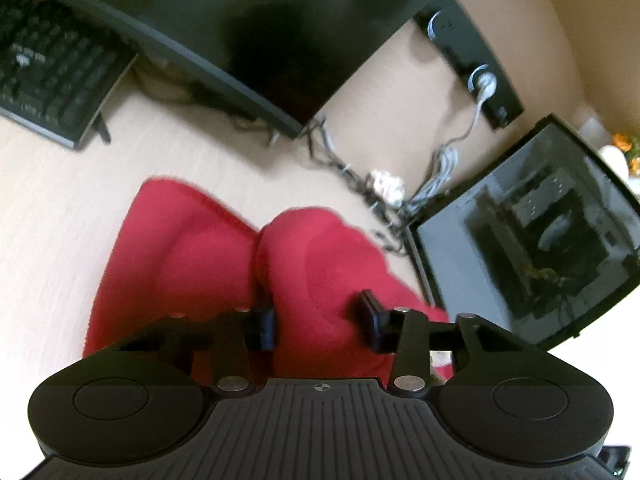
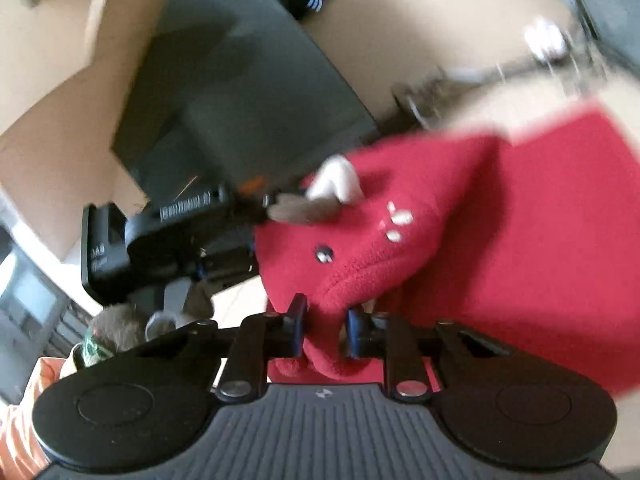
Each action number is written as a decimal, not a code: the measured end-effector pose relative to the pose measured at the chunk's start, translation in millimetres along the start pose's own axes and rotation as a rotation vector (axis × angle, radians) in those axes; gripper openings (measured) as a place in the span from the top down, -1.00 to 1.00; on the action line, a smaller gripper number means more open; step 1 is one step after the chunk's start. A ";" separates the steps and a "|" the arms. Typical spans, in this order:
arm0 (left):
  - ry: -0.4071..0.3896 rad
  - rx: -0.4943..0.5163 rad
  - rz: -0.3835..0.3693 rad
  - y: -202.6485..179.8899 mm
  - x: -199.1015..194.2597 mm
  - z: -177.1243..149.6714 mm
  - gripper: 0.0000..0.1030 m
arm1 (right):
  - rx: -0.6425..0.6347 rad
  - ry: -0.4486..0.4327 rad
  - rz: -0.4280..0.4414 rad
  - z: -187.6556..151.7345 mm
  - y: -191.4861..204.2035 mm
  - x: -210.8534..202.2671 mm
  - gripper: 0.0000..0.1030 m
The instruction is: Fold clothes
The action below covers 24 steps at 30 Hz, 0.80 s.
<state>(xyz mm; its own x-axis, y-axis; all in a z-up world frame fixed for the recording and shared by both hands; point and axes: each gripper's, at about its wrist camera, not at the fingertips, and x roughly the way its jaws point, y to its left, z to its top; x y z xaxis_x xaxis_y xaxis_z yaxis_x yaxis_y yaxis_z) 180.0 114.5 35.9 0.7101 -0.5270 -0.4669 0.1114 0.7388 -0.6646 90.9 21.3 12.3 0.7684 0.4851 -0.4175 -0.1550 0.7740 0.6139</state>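
A red fleece garment [image 1: 192, 256] lies bunched on the pale wooden table [image 1: 48, 200]. In the left wrist view my left gripper [image 1: 318, 322] stands open low over it, and a raised red fold runs between the two fingers. In the right wrist view the same garment [image 2: 520, 216] shows a sewn eye, white stitches and a brown and white trim. My right gripper [image 2: 326, 330] is shut on a thick fold at its near edge and holds it up. The left gripper's black body [image 2: 168, 236] sits against the garment's left side.
A keyboard [image 1: 52, 76] and a dark monitor [image 1: 248, 20] stand at the back left. A tangle of cables [image 1: 360, 176] and a power strip [image 1: 472, 60] lie behind the garment. A glass-sided computer case [image 1: 532, 232] stands to the right. An orange sleeve [image 2: 24, 420] shows at the lower left.
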 end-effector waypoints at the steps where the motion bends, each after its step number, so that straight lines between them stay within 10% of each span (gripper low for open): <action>1: -0.019 0.011 -0.012 -5.0 -8.6 -1.2 0.25 | -0.018 0.017 -0.022 -2.8 -3.8 -1.5 0.62; 12: 0.043 -0.007 0.095 15.8 -29.8 -77.9 0.45 | -0.230 0.160 -0.219 -28.7 -33.6 -14.6 0.54; 24: -0.129 0.220 -0.032 -47.9 -46.9 -21.1 -0.17 | -0.617 -0.032 -0.222 -21.2 32.8 -22.0 -0.41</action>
<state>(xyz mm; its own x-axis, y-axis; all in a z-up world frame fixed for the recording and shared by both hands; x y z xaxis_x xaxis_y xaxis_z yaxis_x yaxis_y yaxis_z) 126.7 95.0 77.4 0.7847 -0.5043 -0.3603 0.2741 0.8038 -0.5280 55.7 44.6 27.5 0.8399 0.2819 -0.4638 -0.3111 0.9503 0.0141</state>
